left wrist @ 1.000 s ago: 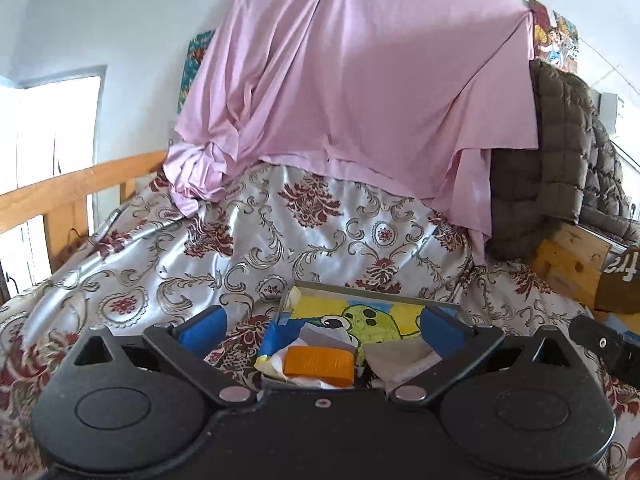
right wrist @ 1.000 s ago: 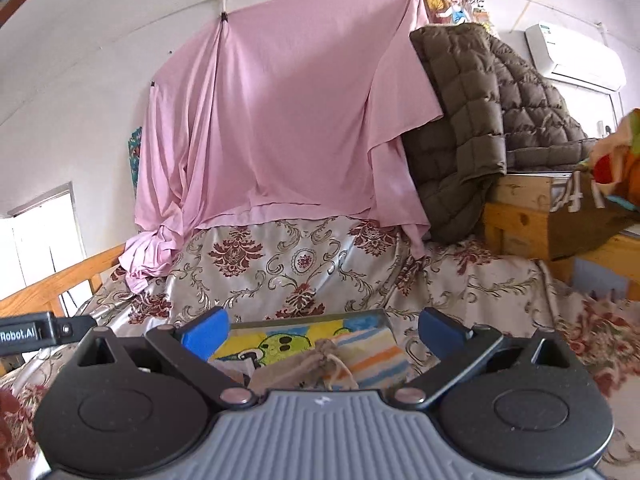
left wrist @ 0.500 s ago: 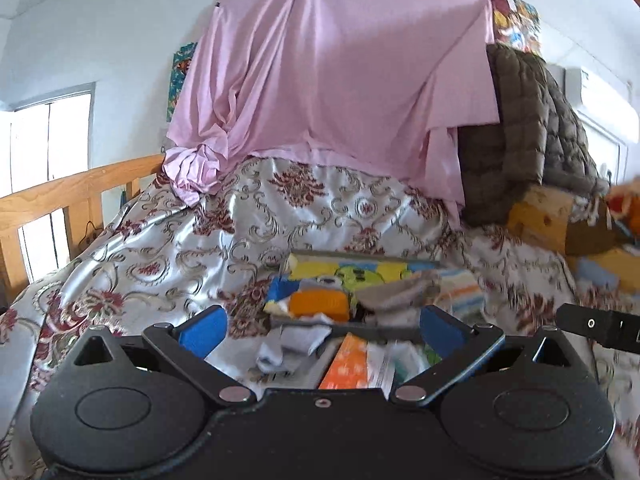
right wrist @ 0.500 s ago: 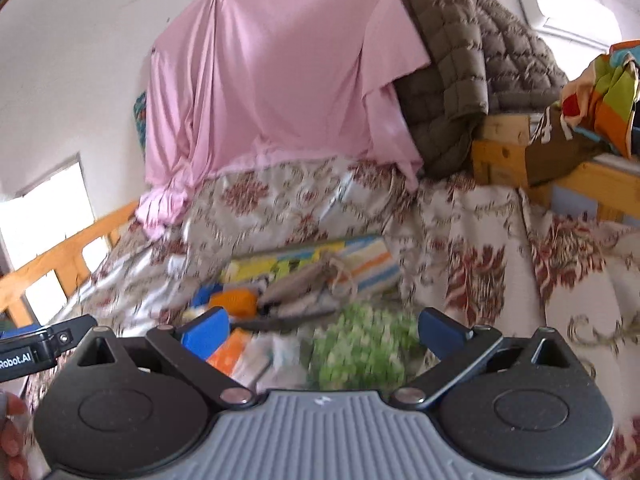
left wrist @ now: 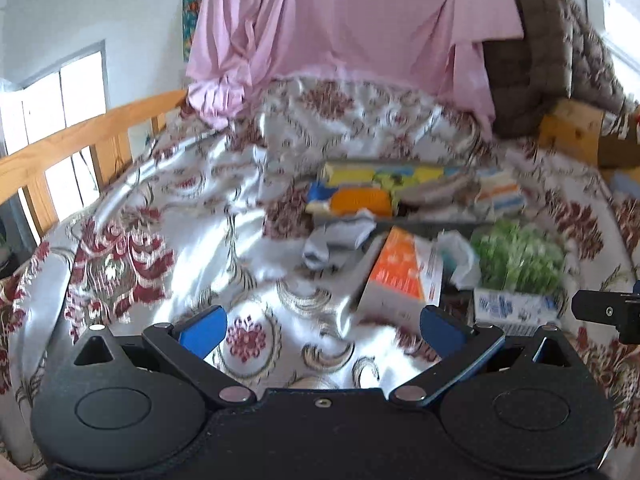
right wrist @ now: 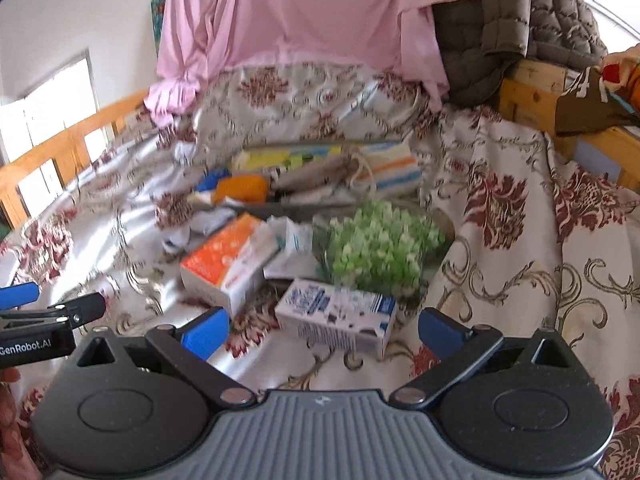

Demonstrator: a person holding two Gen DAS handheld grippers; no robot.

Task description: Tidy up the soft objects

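Note:
A heap of things lies on the flowered bedspread [left wrist: 168,216]. A grey sock [left wrist: 340,236] sits left of an orange-and-white box [left wrist: 400,276] [right wrist: 224,258]. Beside them are a white plastic bag [right wrist: 294,244], a green-and-white bunch [right wrist: 380,246] [left wrist: 520,256] and a blue-and-white carton [right wrist: 340,314] [left wrist: 516,310]. Behind stands a shallow tray [right wrist: 320,210] holding an orange pack [right wrist: 242,188], a beige drawstring pouch [right wrist: 316,176] and a striped cloth [right wrist: 390,168]. My left gripper [left wrist: 320,326] is open above bare bedspread. My right gripper [right wrist: 322,328] is open just before the carton.
A pink sheet [left wrist: 344,20] hangs on the back wall. A brown quilted jacket [right wrist: 516,24] lies on wooden crates [right wrist: 532,96] at the right. A wooden bed rail [left wrist: 80,136] runs along the left. The left gripper's finger [right wrist: 52,314] shows in the right wrist view.
Both grippers have pulled back and tilted down, so the boxes, sock, bag and green bunch in front of the tray have come into view. Both stay open.

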